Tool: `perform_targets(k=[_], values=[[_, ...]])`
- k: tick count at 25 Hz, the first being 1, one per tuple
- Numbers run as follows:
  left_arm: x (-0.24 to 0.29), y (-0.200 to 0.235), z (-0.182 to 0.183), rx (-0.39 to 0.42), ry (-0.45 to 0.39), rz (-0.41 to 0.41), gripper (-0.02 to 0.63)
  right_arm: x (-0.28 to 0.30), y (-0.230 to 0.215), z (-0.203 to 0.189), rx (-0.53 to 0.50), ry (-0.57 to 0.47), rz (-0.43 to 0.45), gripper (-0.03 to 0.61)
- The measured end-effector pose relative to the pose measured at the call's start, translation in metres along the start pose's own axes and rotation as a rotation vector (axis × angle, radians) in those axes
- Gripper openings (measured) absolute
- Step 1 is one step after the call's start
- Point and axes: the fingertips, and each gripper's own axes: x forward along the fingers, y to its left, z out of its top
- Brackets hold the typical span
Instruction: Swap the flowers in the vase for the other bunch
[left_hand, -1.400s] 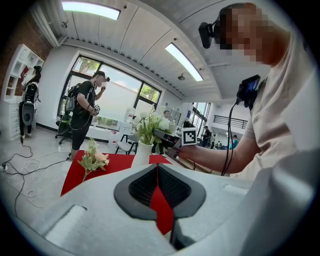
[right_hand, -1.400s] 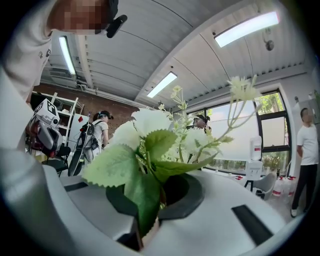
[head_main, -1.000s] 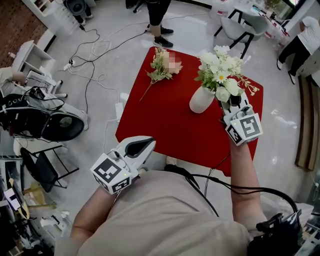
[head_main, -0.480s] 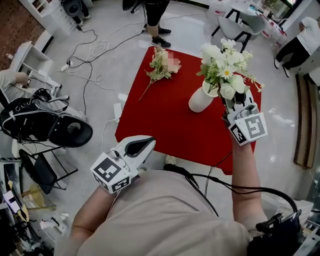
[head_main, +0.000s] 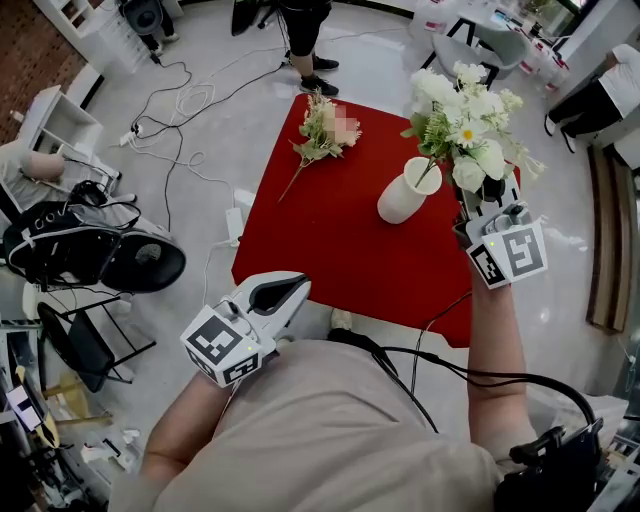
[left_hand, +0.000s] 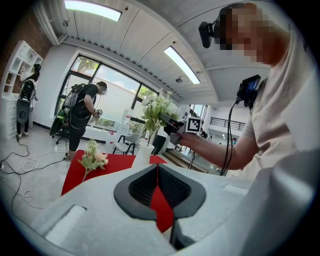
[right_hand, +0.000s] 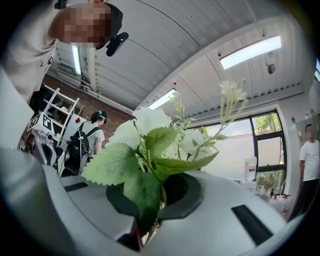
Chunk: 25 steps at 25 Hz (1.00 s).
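Table (head_main: 330, 240): square, covered in red; stands on a pale glossy floor with the person at its near edge.
White bunch (head_main: 462, 105): white blooms, one daisy-like with a yellow centre, among toothed green leaves and thin sprigs; raised above and right of the vase, with one thin green stem slanting down into the vase's mouth.
Vase (head_main: 403, 197): plain white and rounded, with an open mouth; upright on the right half of the table.
Other bunch (head_main: 322, 128): pale pink and cream flowers with green leaves and a long bare stem; lying flat near the table's far edge, well apart from the vase.
Right gripper (head_main: 486, 192): arm stretched forward over the table's right side; marker cube facing up; jaws narrow, clamped on the white bunch's stems, leaves (right_hand: 142, 165) filling its own view.
Left gripper (head_main: 291, 288): held close to the body at the near-left corner, pointing across the table; jaws (left_hand: 158, 186) together, nothing between them.
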Motion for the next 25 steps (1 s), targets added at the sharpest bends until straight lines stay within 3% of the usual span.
perform_targets(k=[13,20,25], values=[[-0.015,-0.002,0.004,0.006,-0.006,-0.029,0.008,-0.018,-0.009,0.073,-0.007,-0.081,-0.069,0.044],[-0.021,-0.003,0.006,0.014,-0.003,-0.061,0.008,-0.044,-0.018,0.117,-0.052,-0.122,-0.134,0.043],[-0.026,-0.009,0.010,0.023,0.006,-0.107,0.008,-0.076,-0.024,0.133,-0.068,-0.096,-0.216,0.043]])
